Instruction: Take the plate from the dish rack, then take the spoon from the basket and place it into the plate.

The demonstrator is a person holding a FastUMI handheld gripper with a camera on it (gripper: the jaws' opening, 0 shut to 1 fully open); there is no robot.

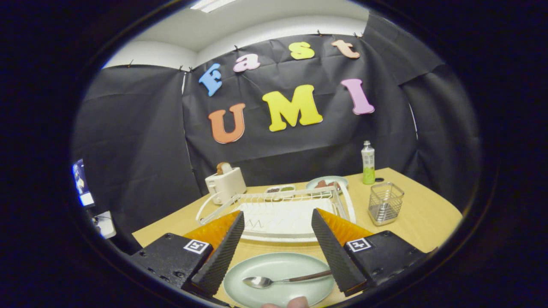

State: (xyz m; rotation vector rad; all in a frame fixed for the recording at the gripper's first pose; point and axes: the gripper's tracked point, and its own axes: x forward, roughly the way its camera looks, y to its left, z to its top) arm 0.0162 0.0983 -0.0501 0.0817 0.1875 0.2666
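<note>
Both fingers of the gripper (pixel 278 250) stand spread and empty above the plate (pixel 279 279), where the spoon (pixel 282 280) lies crosswise between them, bowl toward the left finger, handle touching the right, rack (pixel 274 214) beyond.

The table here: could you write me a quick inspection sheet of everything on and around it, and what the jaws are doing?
Surface: light wooden table, tidy.
Job's things: pale green plate on the table between the jaws; spoon lying in it; white dish rack just beyond; wire basket right of the rack.
Clutter: toaster, bottle, small dish, second plate with food.
Grippers: gripper open, jaws apart, holding nothing.
Cables: nothing seen on the table.
Surroundings: black cloth wall; a screen at the side; a fingertip at the plate's near rim.
</note>
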